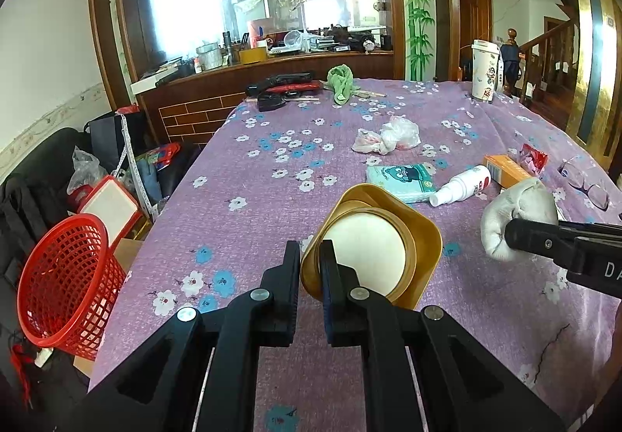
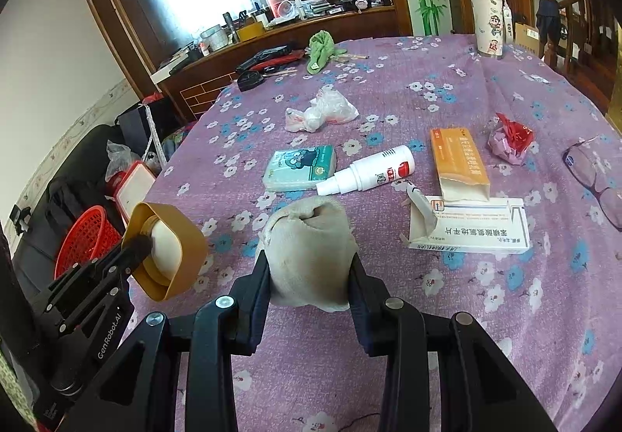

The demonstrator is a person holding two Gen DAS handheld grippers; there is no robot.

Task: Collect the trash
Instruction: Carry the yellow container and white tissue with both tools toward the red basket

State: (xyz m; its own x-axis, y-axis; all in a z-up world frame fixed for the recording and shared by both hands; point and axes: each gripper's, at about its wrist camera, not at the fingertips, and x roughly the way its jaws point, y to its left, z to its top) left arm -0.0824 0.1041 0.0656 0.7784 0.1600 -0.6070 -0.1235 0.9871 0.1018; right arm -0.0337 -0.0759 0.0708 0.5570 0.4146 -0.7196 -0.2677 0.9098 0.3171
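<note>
- The red basket (image 1: 70, 284) stands on the floor at the left, beside the table edge, and it looks like the place for the trash (this is my judgement from the task).
- The left gripper (image 1: 310, 257) is clamped on the wall of the gold cup (image 1: 388, 230), one finger outside and one inside. The cup is held up above the purple tablecloth (image 1: 272, 175), tilted with its open mouth toward the camera. It looks thin, light and a little stiff, so a hold on the rim wall should be enough, but a hard squeeze may bend it.
- The right gripper (image 2: 311, 269) is closed on a white cloth bundle (image 2: 307, 249), with the jaws partly apart because the bundle fills the space between them. The bundle is held above the table, near the cup. It is soft and light and it gives under the pads, so it is best to hold it around the middle, as now.
- Farther on the table lie a crumpled plastic bag (image 2: 322, 111), a tissue pack (image 2: 299, 168), a spray bottle (image 2: 369, 169), an orange box (image 2: 458, 164) and a white box (image 2: 474, 226) with an open flap.
- At the right there are a red and pink wrapper (image 2: 509, 140) and glasses (image 2: 594, 175) (the glasses are probably not trash). The bag and the wrapper are very light and may slip; take them at a thick fold.
</note>
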